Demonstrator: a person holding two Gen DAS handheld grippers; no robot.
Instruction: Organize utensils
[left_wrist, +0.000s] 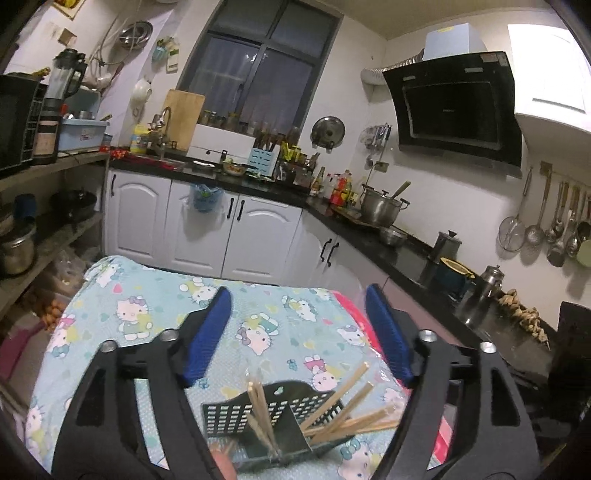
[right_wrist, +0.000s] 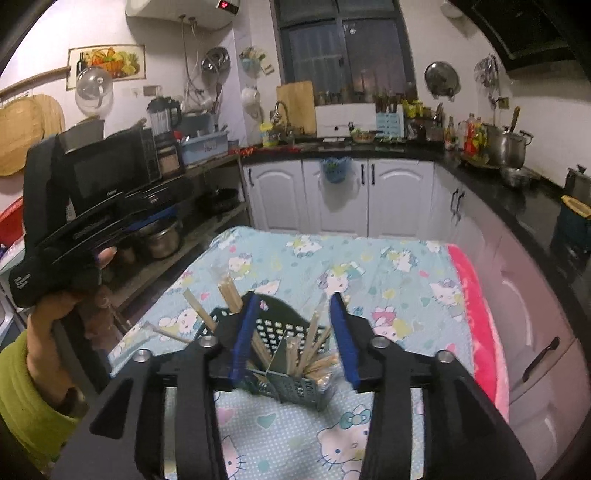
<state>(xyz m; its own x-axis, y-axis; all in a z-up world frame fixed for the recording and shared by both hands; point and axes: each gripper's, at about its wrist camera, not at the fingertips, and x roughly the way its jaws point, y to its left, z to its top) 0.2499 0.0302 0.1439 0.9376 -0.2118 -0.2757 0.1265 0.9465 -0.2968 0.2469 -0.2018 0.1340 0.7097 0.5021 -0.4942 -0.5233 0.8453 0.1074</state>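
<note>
A black perforated utensil holder (left_wrist: 236, 413) stands on the Hello Kitty tablecloth (left_wrist: 155, 295), with several wooden chopsticks (left_wrist: 347, 395) leaning out of its compartments. My left gripper (left_wrist: 297, 295) hangs above and just behind it, blue pads wide apart, nothing between them. In the right wrist view the same holder (right_wrist: 280, 317) sits right under my right gripper (right_wrist: 293, 299). Its jaws stand apart on either side of a bundle of chopsticks (right_wrist: 314, 343), and the pads do not press on them. More chopsticks (right_wrist: 229, 295) stick out at the holder's left. A hand carries the left gripper (right_wrist: 147, 218) at the left.
A pink blanket (right_wrist: 476, 295) runs along the table's right edge. White cabinets (right_wrist: 395, 195) and a black counter with pots (right_wrist: 509, 147) lie beyond and to the right. A shelf with a microwave (right_wrist: 110, 170) and pans stands at the left.
</note>
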